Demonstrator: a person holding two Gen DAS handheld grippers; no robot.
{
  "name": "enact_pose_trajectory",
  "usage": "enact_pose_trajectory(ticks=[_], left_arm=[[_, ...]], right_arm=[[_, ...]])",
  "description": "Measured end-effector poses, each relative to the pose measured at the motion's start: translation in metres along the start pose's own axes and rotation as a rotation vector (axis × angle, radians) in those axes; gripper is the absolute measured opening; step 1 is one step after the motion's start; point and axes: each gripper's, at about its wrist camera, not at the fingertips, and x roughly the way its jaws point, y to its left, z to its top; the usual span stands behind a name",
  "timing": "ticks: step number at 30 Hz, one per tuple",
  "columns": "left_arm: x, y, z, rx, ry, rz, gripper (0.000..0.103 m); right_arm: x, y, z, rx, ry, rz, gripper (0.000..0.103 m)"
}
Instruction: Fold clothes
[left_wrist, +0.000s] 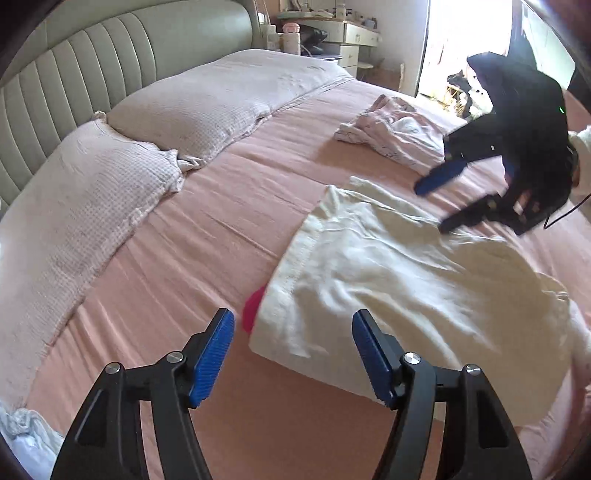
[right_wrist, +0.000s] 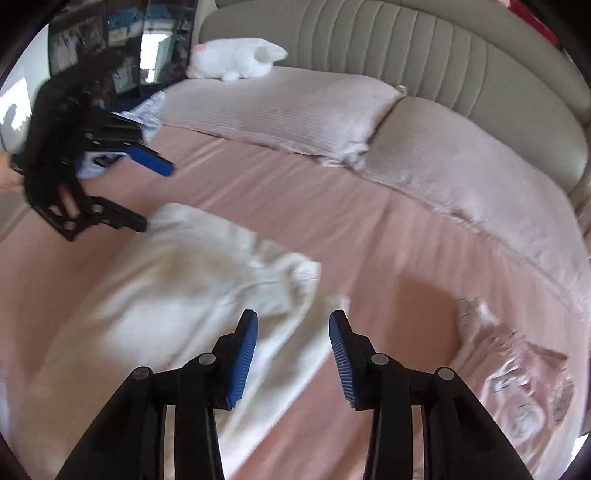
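the left tool (left_wrist: 293, 325) hung low over the bed (left_wrist: 229, 206) with its blue pads spread and nothing between them; the near hem corner of the cream garment (left_wrist: 388, 280) lay on the pink sheet just beyond and between the two fingertips, not touched by either pad as far as the view showed. a bright pink patch (left_wrist: 253, 308) peeked out from under that hem, too small to tell what it was. the right tool (right_wrist: 293, 317) was also parted, less widely, and empty, poised above the opposite crumpled edge of the same cream garment (right_wrist: 166, 295), which in the right wrist view was smeared by blur so its folds could not be read. the garment lay spread and wrinkled across the middle of the bed between the two tools. farther off, a pale pink printed garment (left_wrist: 391, 133) sat bunched on the sheet, well apart from the cream one. beyond that, two pillows (left_wrist: 207, 103) lay along the padded headboard (left_wrist: 110, 66), and a white plush toy (right_wrist: 236, 61) rested on a pillow. a pale blue cloth (left_wrist: 26, 435) was cut off at the lower frame edge.
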Motion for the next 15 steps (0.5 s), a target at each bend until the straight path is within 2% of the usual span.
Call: enact_pose_trajectory(ticks=[2,3,4,5,6,7,9,13,15], left_arm=[[0.014,0.000,-0.005,-0.029,0.030,-0.028,0.065],[0.023,-0.002,-0.008,-0.007,0.067,0.053,0.065],[0.026,0.004,-0.007,-0.040,0.076,0.085,0.067],[0.028,0.010,-0.005,-0.075,0.082,0.115,0.067],[0.031,0.016,-0.004,-0.111,0.089,0.145,0.067],[0.020,0.015,0.000,-0.155,0.047,0.156,0.065],[-0.003,-0.011,0.003,-0.140,-0.052,0.071,0.065],[-0.007,-0.108,-0.007,0.102,-0.059,-0.136,0.065],[0.007,-0.148,-0.020,0.167,-0.013,-0.214,0.065]], right_arm=[[-0.002,0.035,-0.015,-0.066,0.025,0.090,0.040],[-0.001,0.050,-0.027,-0.103,0.047,0.117,0.040],[0.005,0.056,-0.042,-0.104,0.086,0.107,0.040],[0.013,0.058,-0.059,-0.095,0.130,0.087,0.040],[0.007,0.053,-0.074,-0.029,0.123,0.087,0.040],[-0.002,0.045,-0.088,0.051,0.102,0.093,0.040],[-0.026,0.040,-0.107,0.152,0.095,0.147,0.040],[-0.055,0.046,-0.120,0.190,0.077,0.182,0.040],[-0.040,0.061,-0.128,0.075,0.166,0.155,0.040]])
